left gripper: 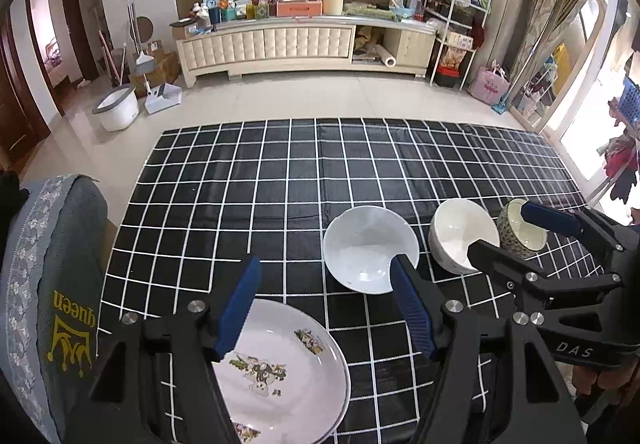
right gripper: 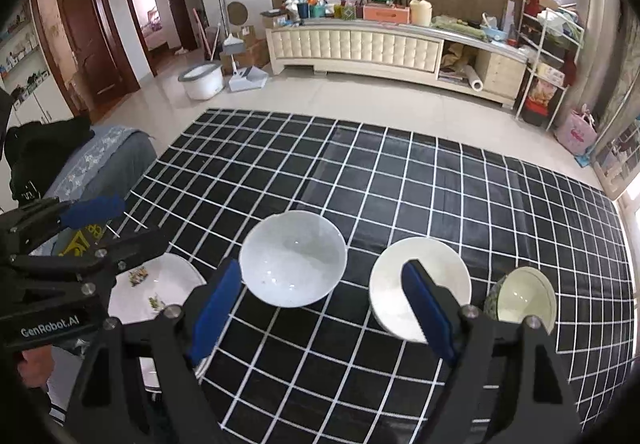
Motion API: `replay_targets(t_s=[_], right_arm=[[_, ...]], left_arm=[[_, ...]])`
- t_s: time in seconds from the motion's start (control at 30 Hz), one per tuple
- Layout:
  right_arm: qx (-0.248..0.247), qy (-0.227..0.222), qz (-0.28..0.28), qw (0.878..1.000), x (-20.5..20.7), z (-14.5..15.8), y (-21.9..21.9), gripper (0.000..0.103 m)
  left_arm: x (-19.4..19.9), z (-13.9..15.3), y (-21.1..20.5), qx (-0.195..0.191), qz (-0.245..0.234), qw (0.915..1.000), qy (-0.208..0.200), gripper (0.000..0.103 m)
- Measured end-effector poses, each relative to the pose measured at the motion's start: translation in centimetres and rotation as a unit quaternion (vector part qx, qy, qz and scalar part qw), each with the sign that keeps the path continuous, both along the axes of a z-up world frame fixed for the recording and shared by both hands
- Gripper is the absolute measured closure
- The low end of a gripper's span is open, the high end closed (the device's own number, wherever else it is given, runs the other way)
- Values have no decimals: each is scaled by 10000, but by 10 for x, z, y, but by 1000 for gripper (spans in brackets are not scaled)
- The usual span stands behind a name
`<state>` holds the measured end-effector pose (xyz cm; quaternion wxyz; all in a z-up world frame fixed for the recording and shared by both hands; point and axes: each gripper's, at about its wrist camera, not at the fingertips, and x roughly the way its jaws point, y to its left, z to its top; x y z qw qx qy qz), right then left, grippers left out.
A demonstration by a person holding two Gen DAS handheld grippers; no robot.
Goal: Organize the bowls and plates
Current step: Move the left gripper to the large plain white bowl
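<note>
On the black checked tablecloth (left gripper: 280, 179) (right gripper: 400, 183) stand, left to right, a white plate with cartoon prints (left gripper: 280, 376) (right gripper: 168, 284), a wide pale blue-white bowl (left gripper: 370, 248) (right gripper: 294, 258), a white bowl (left gripper: 460, 234) (right gripper: 424, 280) and a small patterned bowl (left gripper: 520, 230) (right gripper: 520, 298). My left gripper (left gripper: 326, 300) is open, hovering above the plate's far edge. My right gripper (right gripper: 322, 302) is open, just in front of the wide bowl and white bowl; it also shows in the left wrist view (left gripper: 508, 232) at the two right-hand bowls.
A grey chair back with a "queen" cover (left gripper: 52, 284) (right gripper: 100, 163) stands at the table's left edge. Beyond the table are tiled floor, a white bucket (left gripper: 116, 107) and a cluttered cream cabinet (left gripper: 304, 43).
</note>
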<state>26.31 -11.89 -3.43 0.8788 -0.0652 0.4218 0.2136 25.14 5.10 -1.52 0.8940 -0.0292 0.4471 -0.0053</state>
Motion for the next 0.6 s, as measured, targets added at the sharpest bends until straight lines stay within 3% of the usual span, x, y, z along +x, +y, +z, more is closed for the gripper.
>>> replay_targets(t_s=[0.2, 0.33, 0.4, 0.6], right_arm=[[-110, 151, 151, 9997, 21, -21, 6, 19], [-244, 265, 223, 9991, 34, -35, 11, 37], [-277, 323, 253, 9988, 40, -43, 14, 42], [-425, 517, 315, 9973, 56, -64, 22, 51]], left_arm=[[25, -25, -1, -21, -40, 9997, 224, 38], [40, -43, 2, -63, -79, 9993, 369, 39], [46, -51, 3, -51, -104, 9990, 436, 50], [67, -82, 5, 41, -114, 9965, 823, 64]])
